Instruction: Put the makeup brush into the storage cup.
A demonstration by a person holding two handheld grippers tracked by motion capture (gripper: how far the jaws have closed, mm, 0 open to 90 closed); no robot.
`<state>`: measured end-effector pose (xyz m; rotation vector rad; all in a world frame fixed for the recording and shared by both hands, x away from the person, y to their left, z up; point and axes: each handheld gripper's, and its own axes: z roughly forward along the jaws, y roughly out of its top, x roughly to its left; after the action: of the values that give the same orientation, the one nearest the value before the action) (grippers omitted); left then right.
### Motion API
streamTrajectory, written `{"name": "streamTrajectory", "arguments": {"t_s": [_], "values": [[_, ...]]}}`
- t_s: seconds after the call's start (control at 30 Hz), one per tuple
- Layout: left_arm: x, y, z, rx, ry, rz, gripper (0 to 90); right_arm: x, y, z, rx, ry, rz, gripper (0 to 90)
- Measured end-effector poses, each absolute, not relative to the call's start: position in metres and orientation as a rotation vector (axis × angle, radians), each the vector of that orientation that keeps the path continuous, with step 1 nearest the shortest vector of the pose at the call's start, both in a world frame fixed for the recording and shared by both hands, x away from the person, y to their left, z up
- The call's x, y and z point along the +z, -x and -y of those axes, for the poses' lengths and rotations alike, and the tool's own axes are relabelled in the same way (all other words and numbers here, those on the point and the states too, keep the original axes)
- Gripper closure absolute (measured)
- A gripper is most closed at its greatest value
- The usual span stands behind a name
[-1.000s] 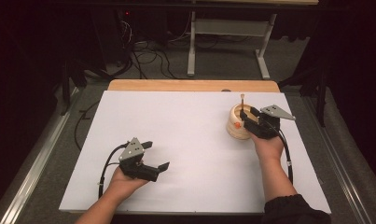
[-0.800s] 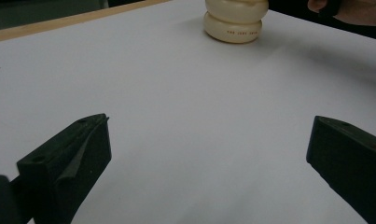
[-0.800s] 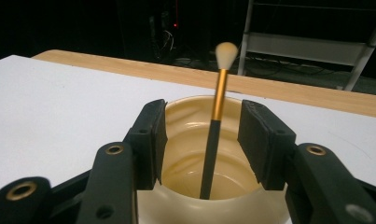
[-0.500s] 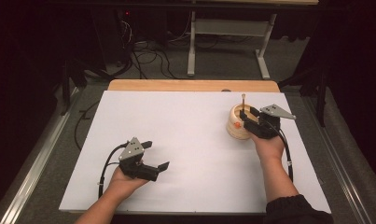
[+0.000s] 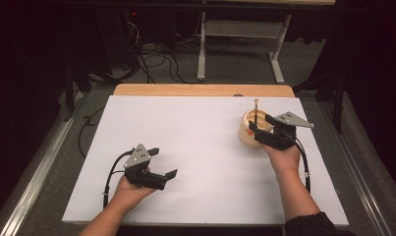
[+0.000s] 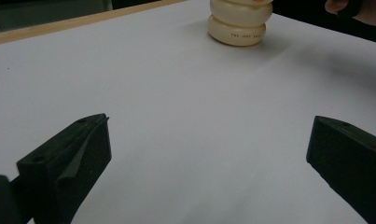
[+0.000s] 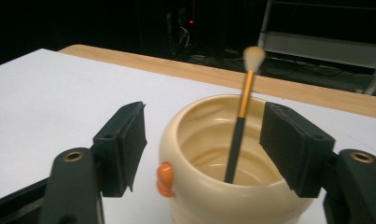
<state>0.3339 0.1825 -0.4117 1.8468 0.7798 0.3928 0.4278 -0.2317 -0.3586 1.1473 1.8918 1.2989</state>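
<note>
A cream cup [image 5: 245, 132] with an orange bump [image 7: 164, 179] stands on the white table sheet [image 5: 200, 142] at the right. A thin brush [image 5: 256, 110] with a black and gold handle leans inside it, tip up. My right gripper [image 5: 260, 123] sits just behind the cup, open. Its jaws have just been opening, and the brush [image 7: 241, 116] stands free between them above the cup [image 7: 199, 135], with the pads off it. My left gripper [image 5: 165, 162] rests open and empty at the near left. The left gripper [image 6: 209, 140] looks across at the cup [image 6: 240, 23].
A wooden strip [image 5: 200, 89] runs along the table's far edge. Beyond it are floor cables [image 5: 156, 54] and a metal stand [image 5: 240, 44]. A rail [image 5: 43, 162] borders the table's left side.
The right gripper's jaws stand wider apart than before, and the brush stays in the cup. Both hands have hardly moved.
</note>
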Motion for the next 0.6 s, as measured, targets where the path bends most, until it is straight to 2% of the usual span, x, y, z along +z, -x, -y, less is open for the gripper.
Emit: {"name": "streamTrajectory", "arguments": {"t_s": [0.37,0.5,0.6], "values": [[-0.412,-0.334,-0.182,0.392,-1.852,-0.783,0.7,-0.359,-0.413,0.224,1.313,-1.103,-1.904,14.4],[-0.412,-0.333,-0.182,0.391,-1.851,-0.781,0.6,-0.360,-0.409,0.223,1.294,-1.114,-1.919,3.9],[-0.412,-0.334,-0.182,0.394,-1.855,-0.782,0.6,-0.359,-0.405,0.222,1.295,-1.101,-1.936,0.8]]}}
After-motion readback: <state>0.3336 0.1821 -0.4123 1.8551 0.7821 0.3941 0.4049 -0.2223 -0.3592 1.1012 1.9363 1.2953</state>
